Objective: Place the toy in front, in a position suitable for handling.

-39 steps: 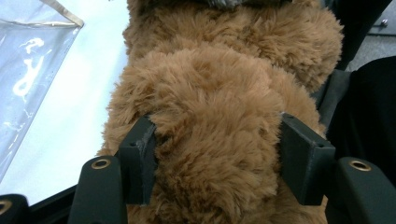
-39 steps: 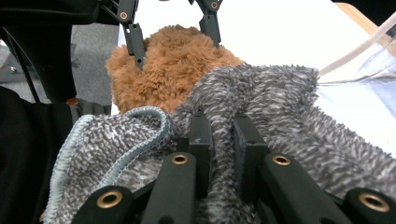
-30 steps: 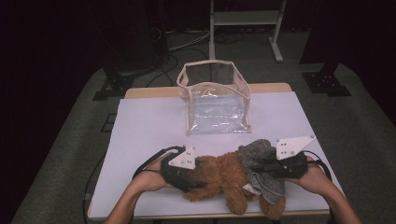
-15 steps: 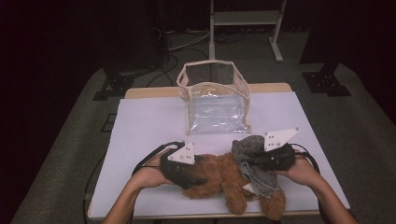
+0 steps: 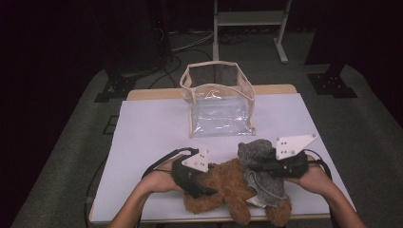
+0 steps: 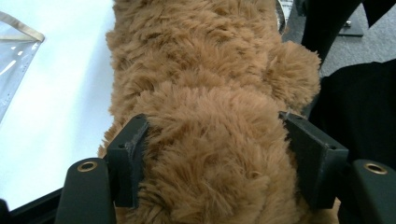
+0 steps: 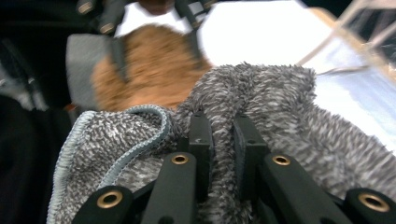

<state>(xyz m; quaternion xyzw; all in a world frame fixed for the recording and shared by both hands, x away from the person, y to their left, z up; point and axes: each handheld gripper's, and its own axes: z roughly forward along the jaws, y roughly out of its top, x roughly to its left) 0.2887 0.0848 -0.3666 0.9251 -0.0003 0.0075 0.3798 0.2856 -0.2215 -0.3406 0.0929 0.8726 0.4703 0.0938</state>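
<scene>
White-covered table (image 5: 142, 142) carries the brown plush teddy bear (image 5: 228, 187) near its front edge. Left gripper (image 6: 212, 154) fingers clamp its body; right gripper (image 7: 223, 140) fingers pinch the grey knitted garment (image 7: 280, 112). Pull gently, keeping the bear pinned.

The white bench (image 5: 152, 133) is lit from above while the room around it is left dark. The high view is soft and slightly grainy. The brown toy (image 6: 205, 93) is seen sharply in the left gripper view; the right gripper view's background is blurred.
</scene>
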